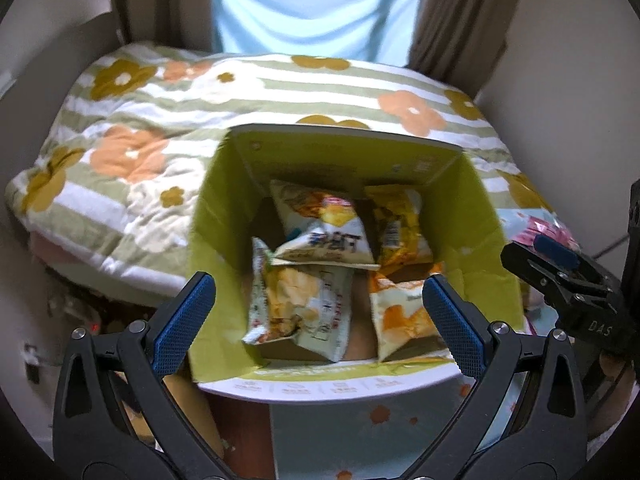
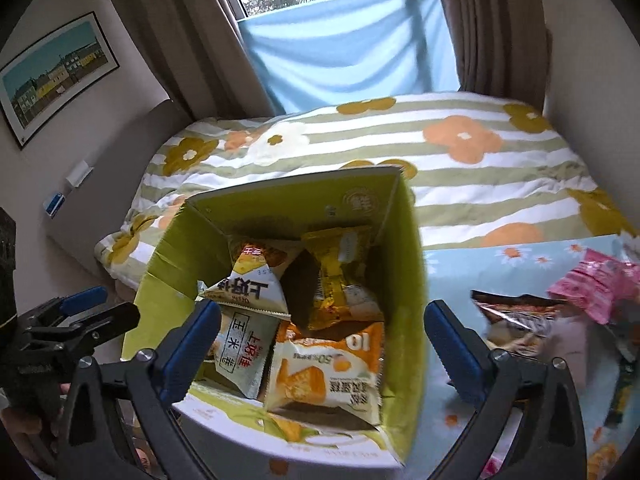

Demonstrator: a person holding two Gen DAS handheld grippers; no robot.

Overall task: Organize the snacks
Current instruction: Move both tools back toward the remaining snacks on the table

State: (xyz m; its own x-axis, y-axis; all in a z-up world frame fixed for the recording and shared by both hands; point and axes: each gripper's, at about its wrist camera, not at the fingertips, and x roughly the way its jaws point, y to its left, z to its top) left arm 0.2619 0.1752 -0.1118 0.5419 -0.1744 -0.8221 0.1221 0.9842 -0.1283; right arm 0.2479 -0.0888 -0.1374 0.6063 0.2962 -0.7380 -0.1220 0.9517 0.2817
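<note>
An open green cardboard box (image 1: 208, 240) (image 2: 404, 280) stands on the bed's near edge, holding several snack bags: a white bag (image 1: 320, 216) (image 2: 248, 288) with dark lettering on top, a yellow bag (image 1: 400, 224) (image 2: 340, 276), an orange-and-white bag (image 1: 404, 316) (image 2: 324, 372) and a pale corn-snack bag (image 1: 296, 304) (image 2: 240, 352). My left gripper (image 1: 318, 320) hovers open above the box's near side, nothing between its blue pads. My right gripper (image 2: 322, 340) is open too, over the box's near right part, empty. Each gripper shows at the edge of the other's view: the right gripper (image 1: 560, 264), the left gripper (image 2: 80, 308).
A floral striped quilt (image 1: 160, 120) (image 2: 460, 168) covers the bed behind the box. More snack bags, a pink bag (image 2: 600, 288) and a dark foil bag (image 2: 516, 312), lie to the right on a light blue sheet (image 2: 460, 268). Curtains (image 2: 492, 20) and a window lie beyond.
</note>
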